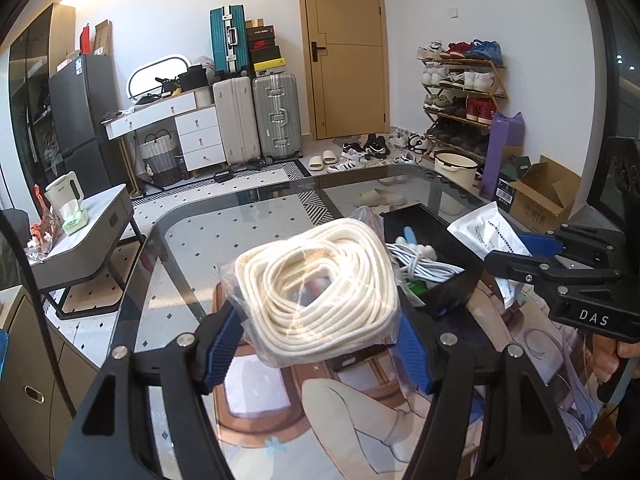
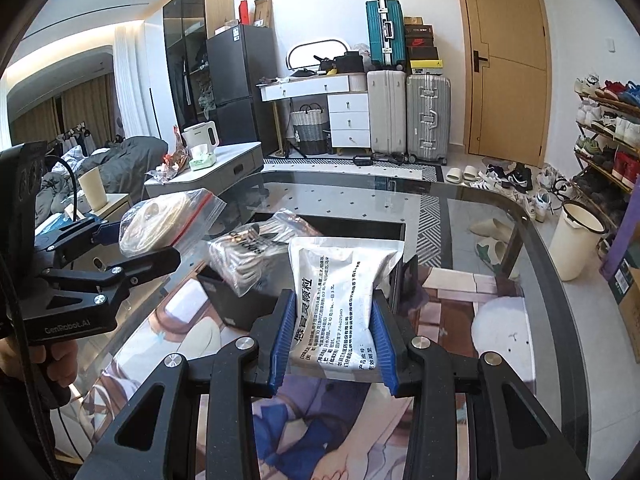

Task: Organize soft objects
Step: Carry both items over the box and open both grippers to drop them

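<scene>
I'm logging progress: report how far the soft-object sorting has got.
Done: white cables and a clear bagged item already sit in the black bin. In hand: left tool grips the bagged rope coil; right tool grips the white printed pouch. Left: neither is placed yet.

White letters "DAS" stand on the black body of the right gripper (image 1: 514, 249). "GenRobot.AI" stands in pale letters on the black body of the left gripper (image 2: 138, 246). The silver foil pouch (image 2: 340, 292) bears black printed Chinese characters, with "Z4402040" partly legible among them.
</scene>
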`<action>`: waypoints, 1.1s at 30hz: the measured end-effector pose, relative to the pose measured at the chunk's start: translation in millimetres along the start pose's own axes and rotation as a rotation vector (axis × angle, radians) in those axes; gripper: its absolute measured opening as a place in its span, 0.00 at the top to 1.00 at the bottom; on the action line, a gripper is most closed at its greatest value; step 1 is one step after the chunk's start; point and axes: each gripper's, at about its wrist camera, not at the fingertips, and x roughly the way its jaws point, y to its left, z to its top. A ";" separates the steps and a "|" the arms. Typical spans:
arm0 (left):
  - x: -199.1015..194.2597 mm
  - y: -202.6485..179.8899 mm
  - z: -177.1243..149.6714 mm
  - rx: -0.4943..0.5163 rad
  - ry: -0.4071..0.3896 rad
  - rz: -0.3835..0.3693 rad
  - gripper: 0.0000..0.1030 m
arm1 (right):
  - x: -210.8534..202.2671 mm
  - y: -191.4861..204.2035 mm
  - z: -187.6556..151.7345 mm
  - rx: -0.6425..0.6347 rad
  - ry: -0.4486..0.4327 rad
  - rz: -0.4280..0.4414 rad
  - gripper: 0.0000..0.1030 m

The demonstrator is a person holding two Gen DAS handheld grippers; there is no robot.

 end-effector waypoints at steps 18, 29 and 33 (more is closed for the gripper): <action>56.8 -15.5 9.7 0.042 0.071 -0.047 0.33 | 37.1 -14.0 17.2 -0.004 0.025 -0.014 0.64; 77.5 -30.9 17.2 0.070 0.097 -0.071 0.33 | 52.5 -19.5 25.2 -0.003 0.034 -0.002 0.64; 80.9 -31.5 17.7 0.071 0.099 -0.075 0.33 | 58.4 -19.5 28.3 -0.006 0.037 0.006 0.64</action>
